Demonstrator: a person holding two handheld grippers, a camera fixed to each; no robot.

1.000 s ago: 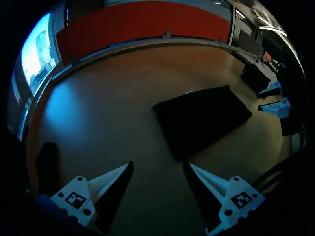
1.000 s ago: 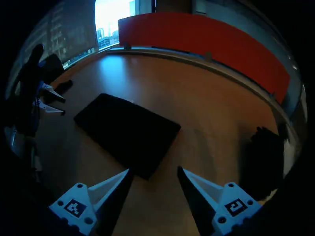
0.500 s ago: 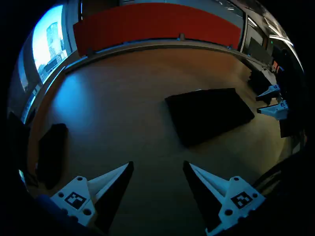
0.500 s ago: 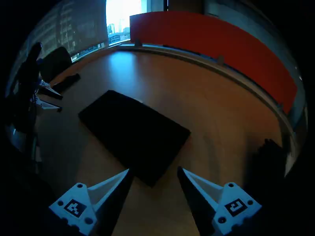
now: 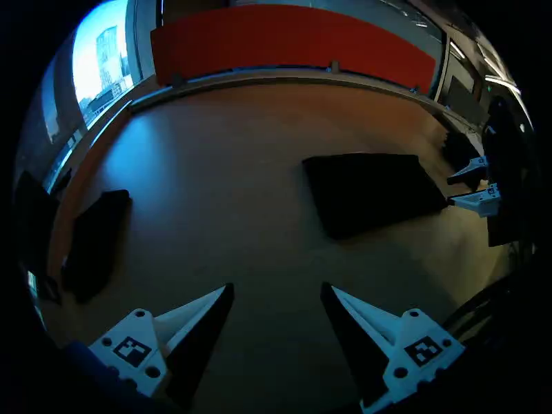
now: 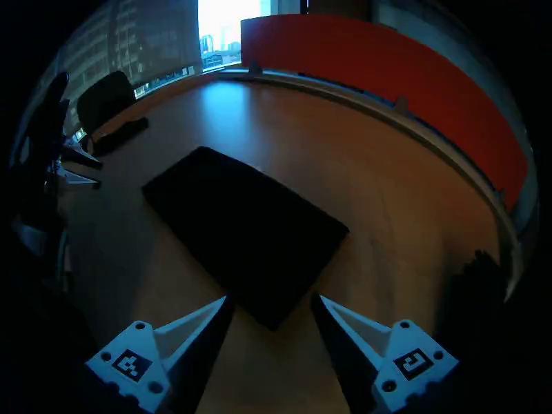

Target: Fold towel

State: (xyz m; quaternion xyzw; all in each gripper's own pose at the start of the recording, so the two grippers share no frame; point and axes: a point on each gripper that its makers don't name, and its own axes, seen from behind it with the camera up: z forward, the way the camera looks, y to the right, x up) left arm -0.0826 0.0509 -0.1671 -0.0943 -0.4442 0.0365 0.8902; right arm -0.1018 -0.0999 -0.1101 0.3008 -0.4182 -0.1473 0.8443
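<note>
The left gripper (image 5: pixel 276 290) is held released at lower centre, above bare bench (image 5: pixel 207 179). The dark towel (image 5: pixel 372 190) is laid flat right of centre. It is judged soft, light and limp, best pinched at a corner. The right gripper (image 6: pixel 271 298) is spread open just before its near corner.

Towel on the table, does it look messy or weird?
Nothing stands out. The towel lies flat on the table as a neat dark rectangle, with no bunched or flipped corners. The dim light hides any small creases.
</note>
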